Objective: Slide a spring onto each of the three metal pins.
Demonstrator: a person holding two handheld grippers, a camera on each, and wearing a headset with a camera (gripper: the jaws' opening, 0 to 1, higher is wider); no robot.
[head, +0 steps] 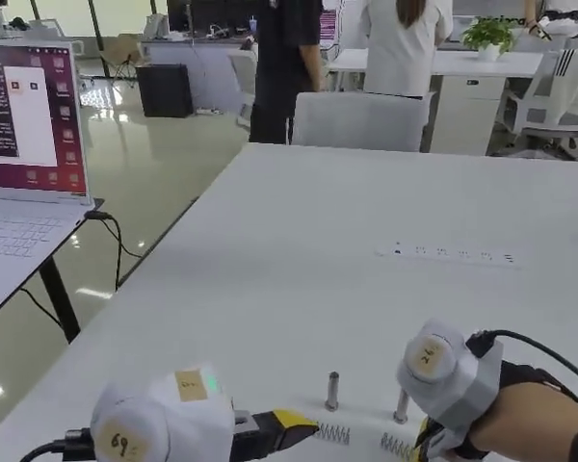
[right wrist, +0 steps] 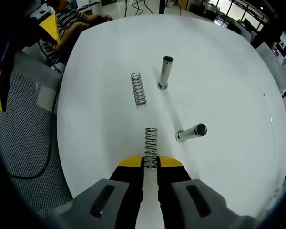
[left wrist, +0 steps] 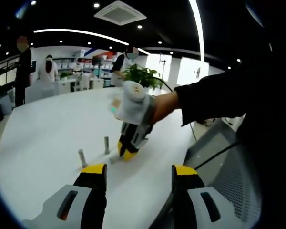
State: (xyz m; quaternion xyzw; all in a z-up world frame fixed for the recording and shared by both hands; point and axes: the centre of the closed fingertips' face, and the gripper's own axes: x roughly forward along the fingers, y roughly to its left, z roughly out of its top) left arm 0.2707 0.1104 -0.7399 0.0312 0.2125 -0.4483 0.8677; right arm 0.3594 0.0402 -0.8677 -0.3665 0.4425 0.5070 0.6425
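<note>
Two upright metal pins (head: pixel 332 390) (head: pixel 402 406) stand on the white table near its front edge. In the right gripper view they are the far pin (right wrist: pixel 165 71) and the near pin (right wrist: pixel 191 132). My right gripper (right wrist: pixel 151 164) is shut on one end of a spring (right wrist: pixel 151 140), which points out ahead of the jaws, left of the near pin. A second spring (right wrist: pixel 138 88) lies loose on the table beside the far pin. My left gripper (left wrist: pixel 138 170) is open and holds nothing; it faces the right gripper (left wrist: pixel 126 151) and the pins (left wrist: pixel 106 144).
The white table (head: pixel 366 221) stretches far ahead, with a flush power strip (head: pixel 453 255) in its top. A laptop (head: pixel 24 144) sits on a stand to the left. Chairs, desks and standing people are beyond the far edge.
</note>
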